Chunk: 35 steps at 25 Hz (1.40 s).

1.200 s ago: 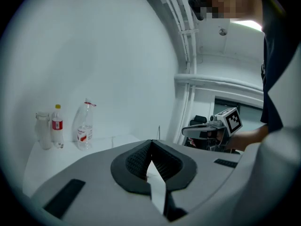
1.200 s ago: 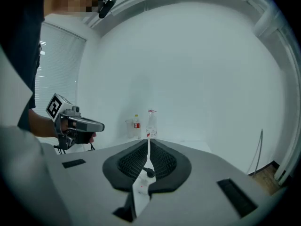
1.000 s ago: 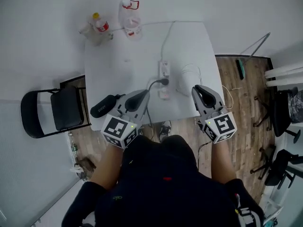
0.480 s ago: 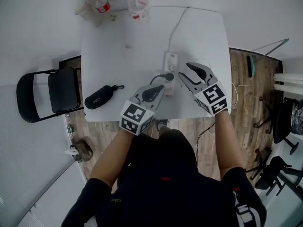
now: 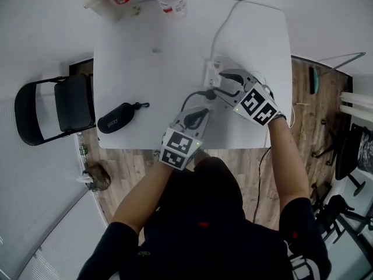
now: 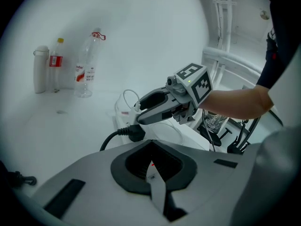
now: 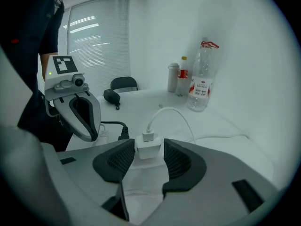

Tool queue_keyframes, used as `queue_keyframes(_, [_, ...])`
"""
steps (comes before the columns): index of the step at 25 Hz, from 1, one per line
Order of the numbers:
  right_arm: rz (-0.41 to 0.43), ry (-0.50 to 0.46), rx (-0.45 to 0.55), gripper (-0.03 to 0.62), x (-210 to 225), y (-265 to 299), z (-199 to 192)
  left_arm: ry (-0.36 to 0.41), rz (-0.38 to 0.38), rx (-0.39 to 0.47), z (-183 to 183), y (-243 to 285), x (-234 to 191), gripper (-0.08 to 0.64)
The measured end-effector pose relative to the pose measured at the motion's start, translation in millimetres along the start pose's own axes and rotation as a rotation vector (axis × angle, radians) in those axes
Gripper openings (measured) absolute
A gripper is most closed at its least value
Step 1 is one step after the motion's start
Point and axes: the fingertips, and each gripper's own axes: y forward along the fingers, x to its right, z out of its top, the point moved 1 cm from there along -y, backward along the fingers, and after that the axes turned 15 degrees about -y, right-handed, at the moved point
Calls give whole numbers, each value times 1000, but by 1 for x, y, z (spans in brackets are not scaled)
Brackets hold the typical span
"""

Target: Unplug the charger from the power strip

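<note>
Over the power strip (image 5: 211, 70), right gripper (image 5: 225, 82) (just opened) has descended around charger (image 7: 149, 149).

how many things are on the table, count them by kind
plastic bottles: 2 (large clear bottle, small red-label bottle)
white flask: 1
black case: 1
power strip: 1
white charger: 1
black plug: 1
total: 7
</note>
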Motion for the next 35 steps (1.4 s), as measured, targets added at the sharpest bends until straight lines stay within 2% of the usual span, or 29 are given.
queue_keyframes(4, [16, 3, 27, 166, 1, 4, 3, -21, -7, 12, 0, 2, -3, 18])
queue_keyframes(10, [22, -44, 38, 163, -1, 2, 6, -97, -16, -21, -3, 2, -4, 18])
queue_keyframes(14, [-6, -30, 62, 161, 7, -7, 15, -64, 15, -111, -26, 10, -10, 18])
queue_keyframes(18, [-27, -4, 76, 161, 6, -19, 23, 20, -10, -41, -25, 6, 5, 18])
queue_keyframes(25, [-171, 93, 186, 161, 4, -59, 48, 30, -26, 18, 0, -11, 9, 18])
queue_keyframes(32, [-371, 229, 328, 161, 1, -124, 86, 32, -10, 100, 35, -48, 12, 18])
queue_keyframes(35, [-467, 259, 403, 162, 4, -155, 109, 39, -11, 143, 55, -69, 15, 18])
